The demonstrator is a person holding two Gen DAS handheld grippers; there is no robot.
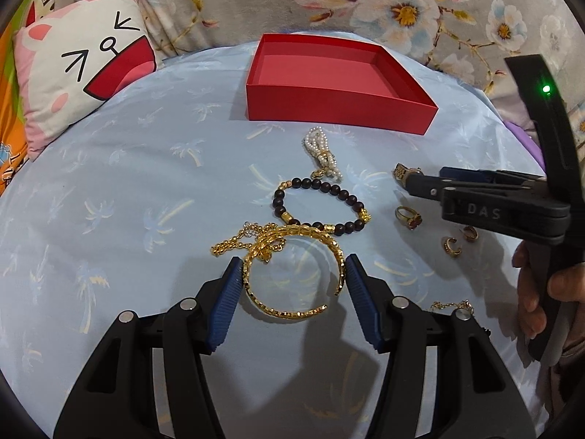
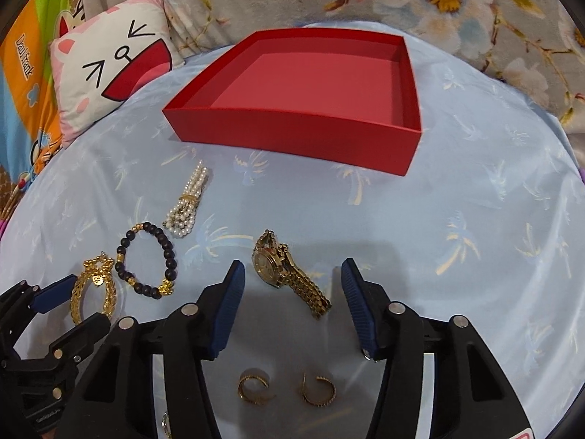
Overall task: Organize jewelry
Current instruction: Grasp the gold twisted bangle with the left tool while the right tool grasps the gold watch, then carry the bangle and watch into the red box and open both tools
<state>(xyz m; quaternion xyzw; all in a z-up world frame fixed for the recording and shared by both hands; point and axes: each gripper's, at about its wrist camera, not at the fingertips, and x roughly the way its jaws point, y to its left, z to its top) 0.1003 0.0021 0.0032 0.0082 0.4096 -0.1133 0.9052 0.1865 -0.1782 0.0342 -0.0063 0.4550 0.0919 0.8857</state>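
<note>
An empty red box point(image 1: 340, 119) point(image 2: 292, 135) stands at the far side of the light blue cloth. My left gripper point(image 1: 294, 269) point(image 2: 75, 301) is open, its pads on either side of a gold bangle point(image 1: 292, 274) point(image 2: 93, 292) with a gold chain point(image 1: 241, 241) tangled at its far edge. My right gripper point(image 2: 290, 270) point(image 1: 409, 179) is open over a gold watch point(image 2: 289, 274), partly hidden in the left wrist view point(image 1: 402, 172). A dark bead bracelet point(image 1: 318, 203) point(image 2: 148, 259) and a pearl bracelet point(image 1: 323, 153) point(image 2: 186, 205) lie between them and the box.
A gold ring with a red stone point(image 1: 409, 216) and two gold hoop earrings point(image 2: 254, 387) point(image 2: 318, 389) point(image 1: 453, 246) lie near the right gripper. Another gold chain point(image 1: 451, 306) lies at the right. A cartoon pillow point(image 1: 80, 66) point(image 2: 113, 62) and floral bedding point(image 1: 402, 3) border the cloth.
</note>
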